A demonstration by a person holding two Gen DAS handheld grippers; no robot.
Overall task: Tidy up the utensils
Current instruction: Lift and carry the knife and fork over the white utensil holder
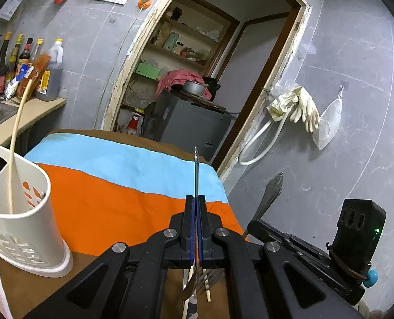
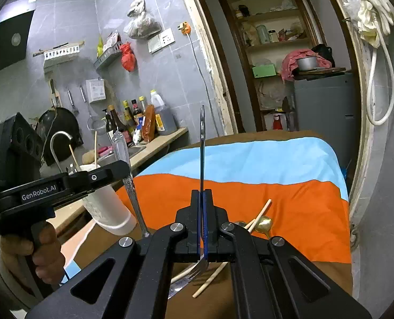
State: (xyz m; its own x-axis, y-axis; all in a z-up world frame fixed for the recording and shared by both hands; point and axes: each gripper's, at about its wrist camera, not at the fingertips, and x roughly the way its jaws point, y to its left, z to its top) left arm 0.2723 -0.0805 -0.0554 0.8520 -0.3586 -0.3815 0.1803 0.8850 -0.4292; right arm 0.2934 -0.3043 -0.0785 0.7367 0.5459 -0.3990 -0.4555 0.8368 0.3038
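Observation:
My left gripper (image 1: 196, 199) is shut on a silver spoon (image 1: 196, 170), seen edge-on, handle up, bowl below the jaws. In the right wrist view the left gripper (image 2: 125, 170) holds that ornate-handled spoon (image 2: 121, 143) upright in front of the white utensil holder (image 2: 109, 207). My right gripper (image 2: 202, 194) is shut on a silver fork (image 2: 202, 138), handle up, tines below the jaws. The right gripper (image 1: 250, 227) and its fork (image 1: 272, 191) also show in the left wrist view. The holder (image 1: 24, 212) stands to the left with a chopstick (image 1: 13, 146) in it.
The orange and blue cloth (image 2: 276, 194) carries a gold spoon (image 2: 264, 223) and loose chopsticks (image 2: 210, 279). Sauce bottles (image 1: 24, 63) crowd the counter by the sink. A doorway with a grey fridge (image 1: 191, 122) lies beyond the table. A hand (image 2: 45, 247) grips the left handle.

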